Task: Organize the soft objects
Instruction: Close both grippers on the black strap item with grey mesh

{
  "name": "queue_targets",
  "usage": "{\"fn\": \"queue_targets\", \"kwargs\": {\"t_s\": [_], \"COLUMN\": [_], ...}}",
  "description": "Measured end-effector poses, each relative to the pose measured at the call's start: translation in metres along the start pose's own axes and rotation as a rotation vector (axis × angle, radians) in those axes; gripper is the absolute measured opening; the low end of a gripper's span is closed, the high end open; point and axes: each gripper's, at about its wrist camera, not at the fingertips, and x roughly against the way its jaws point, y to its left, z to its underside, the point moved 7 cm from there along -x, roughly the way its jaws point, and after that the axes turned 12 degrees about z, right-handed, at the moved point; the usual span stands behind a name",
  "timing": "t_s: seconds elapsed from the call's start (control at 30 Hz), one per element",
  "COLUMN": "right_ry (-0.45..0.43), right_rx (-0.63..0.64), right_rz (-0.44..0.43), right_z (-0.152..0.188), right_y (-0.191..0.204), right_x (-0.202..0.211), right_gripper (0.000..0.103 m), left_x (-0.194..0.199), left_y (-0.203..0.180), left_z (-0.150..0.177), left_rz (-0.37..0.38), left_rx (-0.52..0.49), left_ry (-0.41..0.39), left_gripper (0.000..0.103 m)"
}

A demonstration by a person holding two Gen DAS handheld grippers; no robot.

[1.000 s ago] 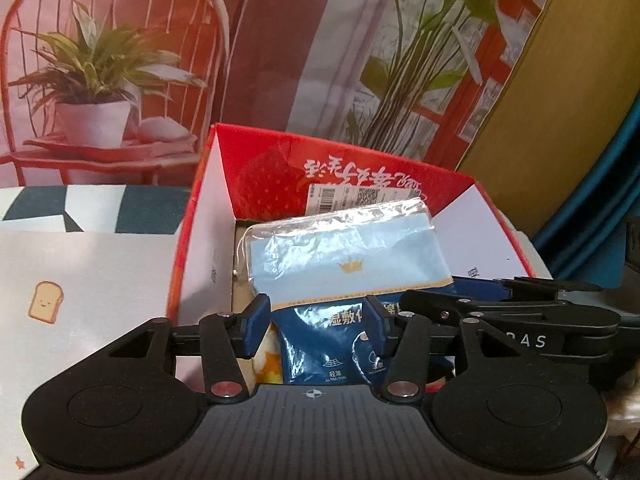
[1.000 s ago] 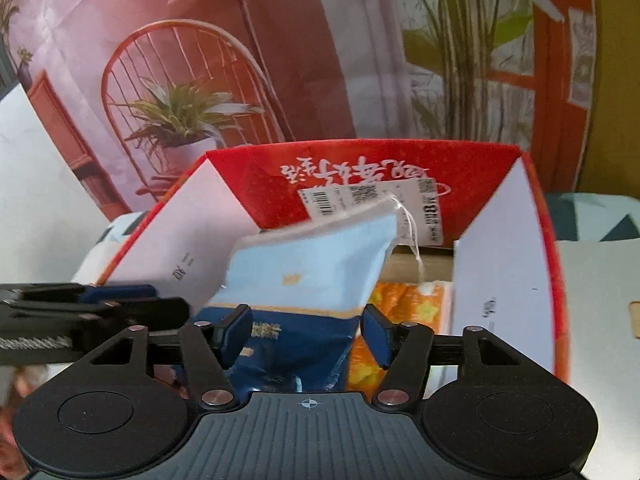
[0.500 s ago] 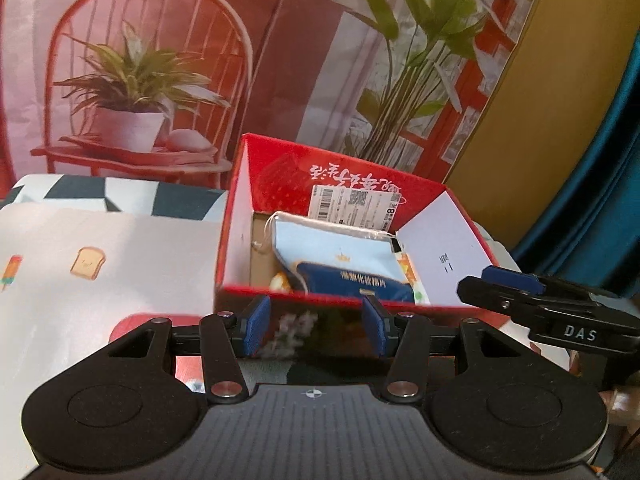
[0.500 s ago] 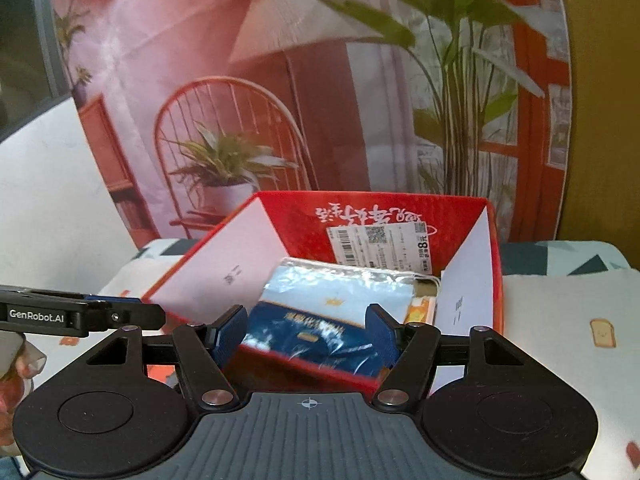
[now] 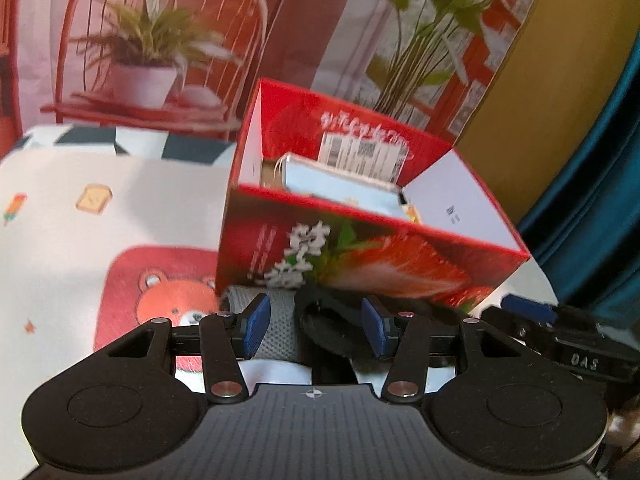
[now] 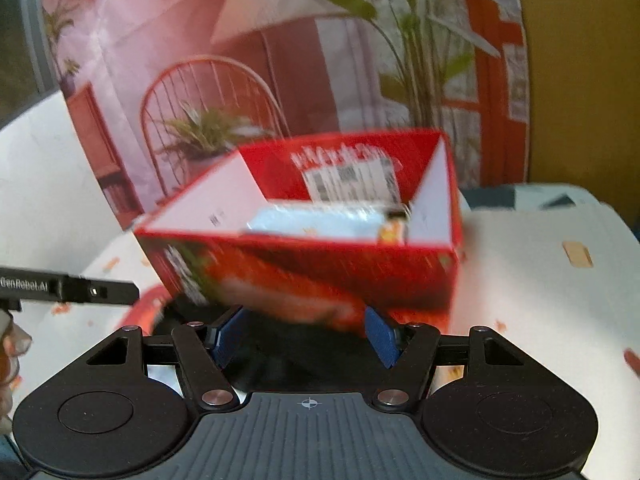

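**Both hand-held grippers empty before the box**

My left hand-held gripper (image 5: pixel 316 326) and right hand-held gripper (image 6: pixel 306 334) stand spread, pinching nothing. The pale blue packet (image 5: pixel 340 184) lies inside the red strawberry box (image 5: pixel 360 256) on the bench (image 5: pixel 60 216); a grey-and-black fabric item (image 5: pixel 288 332) lies against the box's near side.

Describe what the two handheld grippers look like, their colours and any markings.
Both the left gripper and the right gripper have black ribbed bodies, round side discs, silver rivets, linkage arms and blue fingers. White lettering runs along their sides: "DAS" on the right, "GenRobot.AI" on the left.
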Motion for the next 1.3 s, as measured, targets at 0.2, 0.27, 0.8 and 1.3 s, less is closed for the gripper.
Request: {"fn": "queue_targets", "kwargs": {"t_s": [0.2, 0.27, 0.8, 1.3], "right_ry": [0.056, 0.066, 0.134, 0.157], "right_rx": [-0.051, -0.061, -0.169, -0.203], "right_rz": [0.057, 0.076, 0.058, 0.014], "right_z": [0.026, 0.031, 0.045, 0.038], "right_y": [-0.024, -0.03, -0.048, -0.041], "right_x": [-0.013, -0.018, -0.04, -0.045], "right_gripper": [0.062, 0.062, 0.067, 0.059], "left_x": [-0.027, -0.034, -0.05, -0.048], "left_y": [0.01, 0.011, 0.007, 0.017], "left_z": [0.013, 0.017, 0.032, 0.04], "left_rz": [-0.008, -0.005, 0.075, 0.081], "left_rx": [0.036, 0.047, 0.11, 0.162], "left_ry": [0.045, 0.056, 0.071, 0.056], "left_gripper": [0.053, 0.053, 0.044, 0.031]}}
